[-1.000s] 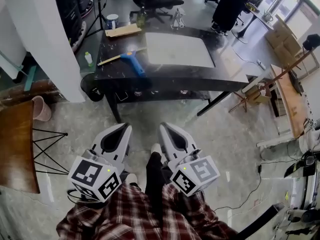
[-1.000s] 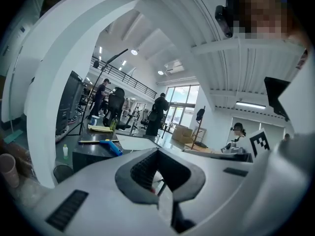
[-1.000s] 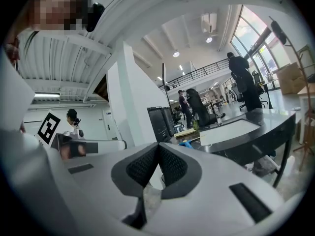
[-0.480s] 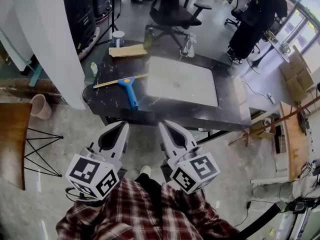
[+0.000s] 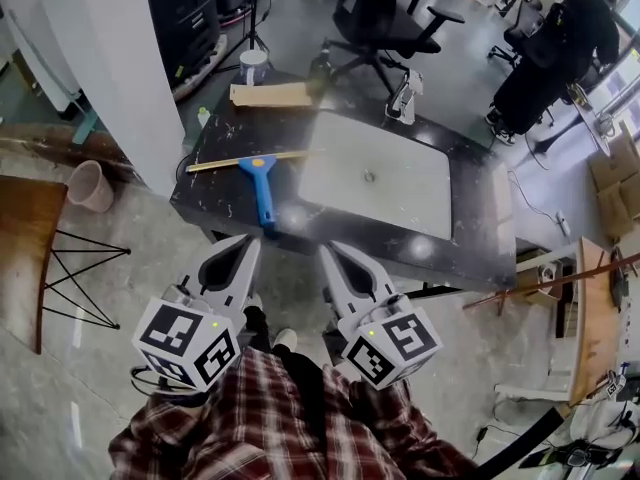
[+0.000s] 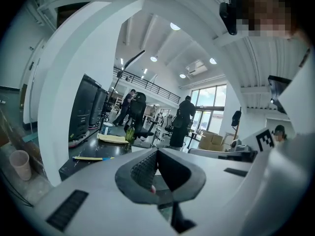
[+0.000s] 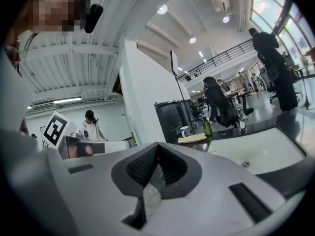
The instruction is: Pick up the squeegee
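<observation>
— Where is our squeegee [image 5: 262,180]?
— On the table [image 5: 470,253], 9 o'clock end, 12 o'clock from our left gripper [image 5: 244,242]. It and our right gripper [image 5: 328,251] are closed, empty.
— It looks light and stiff, so we pinch the blue handle [image 5: 265,200].

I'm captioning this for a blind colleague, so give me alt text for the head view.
A blue-handled squeegee lies untouched on a dark glossy table beside a white rectangular panel. Short of the table, the left gripper and right gripper, both shut and empty, point toward it, held by a person in a red plaid shirt.
</observation>
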Motion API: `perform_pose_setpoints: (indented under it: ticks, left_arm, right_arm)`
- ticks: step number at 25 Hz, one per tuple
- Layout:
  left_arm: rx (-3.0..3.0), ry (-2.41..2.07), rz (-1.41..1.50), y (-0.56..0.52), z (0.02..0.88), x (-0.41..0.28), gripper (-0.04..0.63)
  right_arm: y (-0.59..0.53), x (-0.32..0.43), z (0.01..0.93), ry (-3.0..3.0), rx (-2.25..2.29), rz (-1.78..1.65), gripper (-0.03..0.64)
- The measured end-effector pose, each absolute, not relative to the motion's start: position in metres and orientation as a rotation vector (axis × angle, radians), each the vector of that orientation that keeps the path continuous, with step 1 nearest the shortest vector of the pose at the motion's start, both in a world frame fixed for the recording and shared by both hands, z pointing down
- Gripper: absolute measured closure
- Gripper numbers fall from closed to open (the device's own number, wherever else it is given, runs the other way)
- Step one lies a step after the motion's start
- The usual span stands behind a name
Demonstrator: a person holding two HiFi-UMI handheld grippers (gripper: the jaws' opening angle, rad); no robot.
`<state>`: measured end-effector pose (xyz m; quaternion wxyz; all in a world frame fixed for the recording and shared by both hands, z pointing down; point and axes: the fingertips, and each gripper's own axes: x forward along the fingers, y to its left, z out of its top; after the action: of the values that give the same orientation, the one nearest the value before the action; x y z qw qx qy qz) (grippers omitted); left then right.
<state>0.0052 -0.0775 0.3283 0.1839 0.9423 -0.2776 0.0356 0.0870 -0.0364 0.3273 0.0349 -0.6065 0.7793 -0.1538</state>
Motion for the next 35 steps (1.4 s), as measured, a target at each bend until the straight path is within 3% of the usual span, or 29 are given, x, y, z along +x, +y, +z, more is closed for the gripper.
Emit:
perform_pose_setpoints:
  ticks: [17,35]
  left_arm:
    - [2.654,-0.774,0.158,-0.238,0.343,0.063,0.586]
    - [2.549,-0.868,0.162,-0.271,0.353,0.091,0.570]
  right_arm:
    - [-0.206,0.140,0.325,2.408,-1.868,-0.439,0.604]
    - [-0.259,0.160,0.341,2.561,-1.682,-0.564,0.604]
